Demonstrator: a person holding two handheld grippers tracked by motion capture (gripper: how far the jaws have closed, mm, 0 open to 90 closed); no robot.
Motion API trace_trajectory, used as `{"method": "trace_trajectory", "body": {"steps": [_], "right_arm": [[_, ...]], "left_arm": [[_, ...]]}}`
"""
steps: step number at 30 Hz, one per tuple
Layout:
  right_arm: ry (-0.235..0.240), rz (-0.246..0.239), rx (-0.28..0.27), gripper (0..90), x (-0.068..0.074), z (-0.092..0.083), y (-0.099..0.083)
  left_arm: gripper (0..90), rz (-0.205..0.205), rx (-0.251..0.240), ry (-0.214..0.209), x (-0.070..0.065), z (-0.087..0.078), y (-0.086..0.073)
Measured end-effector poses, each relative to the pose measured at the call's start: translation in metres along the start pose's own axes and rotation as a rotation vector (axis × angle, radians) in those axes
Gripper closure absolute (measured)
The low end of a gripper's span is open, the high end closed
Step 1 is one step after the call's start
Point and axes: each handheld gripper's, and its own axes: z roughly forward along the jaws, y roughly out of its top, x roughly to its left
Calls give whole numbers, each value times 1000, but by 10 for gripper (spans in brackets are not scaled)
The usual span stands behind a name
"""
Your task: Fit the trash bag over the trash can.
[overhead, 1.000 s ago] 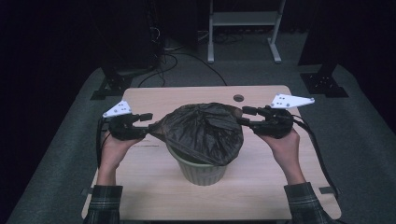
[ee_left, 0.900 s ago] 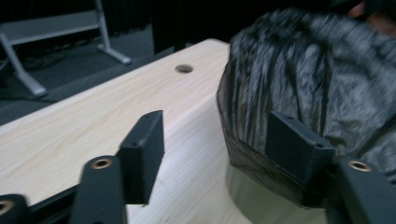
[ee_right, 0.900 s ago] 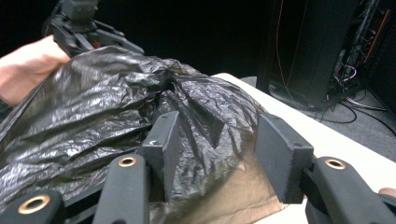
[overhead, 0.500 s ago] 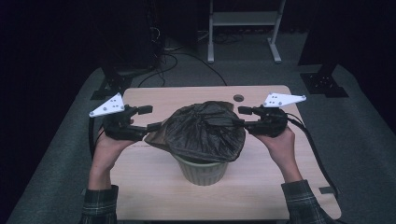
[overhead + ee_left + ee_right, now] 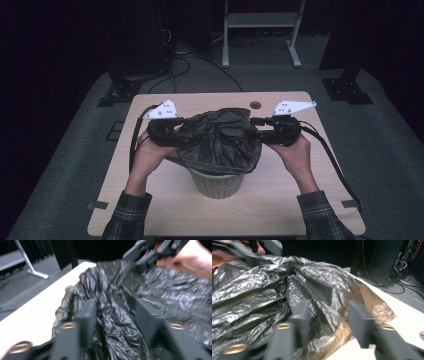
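Tabletop — bag between both jaws.

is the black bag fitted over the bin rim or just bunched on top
Bunched on top. The black bag lies crumpled over the bin, whose ribbed wall shows bare below it; whether any edge hooks the rim, cannot tell.

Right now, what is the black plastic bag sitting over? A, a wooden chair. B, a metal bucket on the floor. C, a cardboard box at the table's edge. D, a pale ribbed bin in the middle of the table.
D: in the high view the black plastic bag is draped over the top of a pale ribbed bin that stands near the middle of the table.
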Motion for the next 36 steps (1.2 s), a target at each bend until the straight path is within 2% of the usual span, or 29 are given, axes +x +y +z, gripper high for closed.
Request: {"method": "trace_trajectory", "body": {"steps": [1, 2, 3, 4, 5, 9, 10, 11, 12, 14, 18, 22, 23, 26, 28, 29, 30, 32, 33, 36], "right_arm": [[-17, -5, -6, 704, 1, -2, 0], [-17, -5, -6, 704, 1, -2, 0], [-41, -14, -16, 807, 2, -5, 0], [-41, -14, -16, 807, 2, -5, 0], [-39, -17, -30, 899, 2, -9, -1], [-58, -21, -27, 900, 3, -15, -3], [-58, -21, -27, 900, 3, -15, -3], [-72, -17, -24, 900, 2, -20, -7], [-72, -17, -24, 900, 2, -20, -7], [-87, -6, -21, 900, -1, -29, -13], [-101, 11, -10, 900, -4, -37, -24], [-122, 22, 7, 900, -7, -43, -32], [-136, 43, 23, 900, -9, -47, -37], [-149, 38, 39, 900, -7, -52, -43], [-136, 41, 29, 900, -7, -54, -45], [-138, 33, -13, 719, -4, -60, -44], [-133, 38, -29, 664, -3, -62, -43], [-79, 56, -83, 570, 0, -67, -41], [-53, 49, -110, 560, 4, -70, -40], [3, 24, -141, 495, 19, -75, -39]], "left_arm": [[758, 6, 4, -12, 0, 0, -1], [838, 6, 4, -12, 0, 0, -1], [895, 7, 2, -29, -1, -1, -2], [896, 7, 2, -29, -1, -1, -2], [897, 12, -17, -30, -3, -4, -3], [896, 6, -80, -79, -10, -16, -7], [896, 6, -80, -79, -10, -16, -7], [896, -2, -115, -108, -13, -25, -10], [897, -2, -115, -108, -13, -25, -10], [897, -1, -136, -137, -19, -38, -16], [897, 4, -129, -141, -28, -54, -26], [897, -4, -127, -139, -32, -65, -37], [897, -13, -131, -143, -34, -72, -44], [897, -21, -148, -174, -40, -81, -53], [897, -19, -152, -184, -43, -82, -55], [896, -9, -142, -187, -47, -81, -56], [896, -1, -141, -188, -51, -79, -55], [894, 7, -136, -183, -53, -76, -54], [895, 8, -139, -185, -53, -76, -53], [895, 11, -143, -184, -54, -74, -53]]}}
